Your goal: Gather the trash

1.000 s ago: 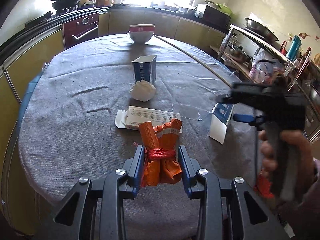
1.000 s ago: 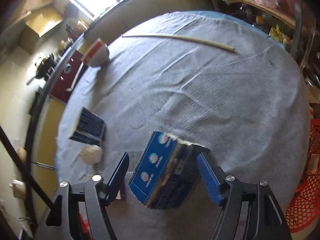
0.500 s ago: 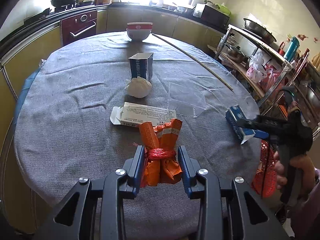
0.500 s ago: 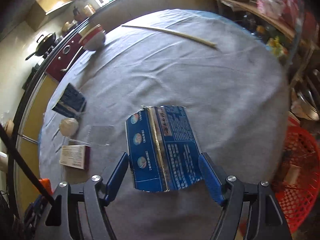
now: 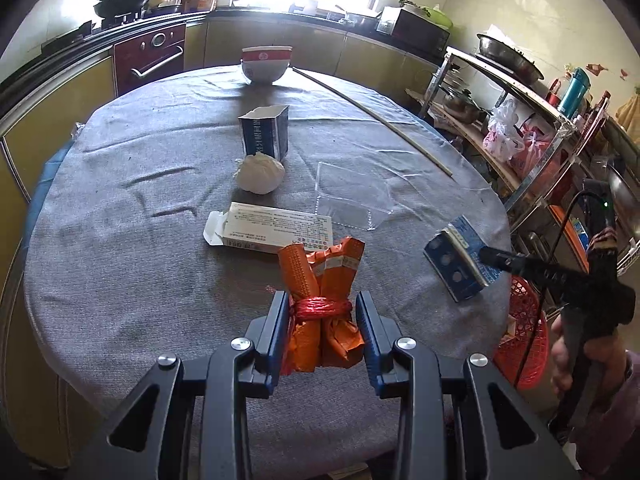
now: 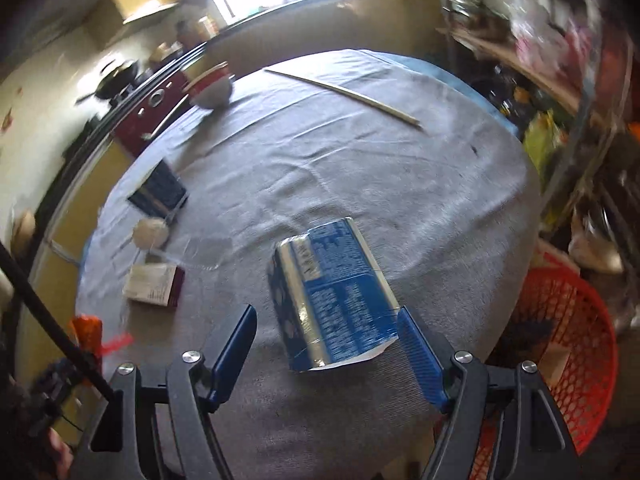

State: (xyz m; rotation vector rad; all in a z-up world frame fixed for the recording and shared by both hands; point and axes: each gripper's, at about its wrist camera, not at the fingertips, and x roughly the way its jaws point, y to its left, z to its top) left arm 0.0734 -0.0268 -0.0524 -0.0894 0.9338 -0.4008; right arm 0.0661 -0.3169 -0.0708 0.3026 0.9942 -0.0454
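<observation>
My left gripper (image 5: 322, 322) is shut on an orange wrapper bundle (image 5: 324, 280) tied with red string, held over the near edge of the grey round table (image 5: 120, 208). My right gripper (image 6: 326, 346) holds a blue carton (image 6: 334, 298) by its near end; only the right finger touches it and a gap shows at the left finger. The carton (image 5: 460, 258) also shows in the left wrist view above the table's right edge. On the table lie a white flat box (image 5: 276, 228), a white crumpled wad (image 5: 260, 176), an open blue carton (image 5: 264, 132) and clear plastic (image 5: 352, 196).
A red mesh basket (image 6: 560, 344) stands on the floor off the table's right edge, also seen in the left wrist view (image 5: 520, 340). A red-and-white bowl (image 5: 266, 64) and a long thin stick (image 5: 376, 116) lie at the far side. A cluttered metal rack (image 5: 540, 120) stands right.
My right gripper has carried the blue carton off the table surface toward the right edge near the red basket, and the carton has turned in the jaws. The left gripper has held still with the bundle.
</observation>
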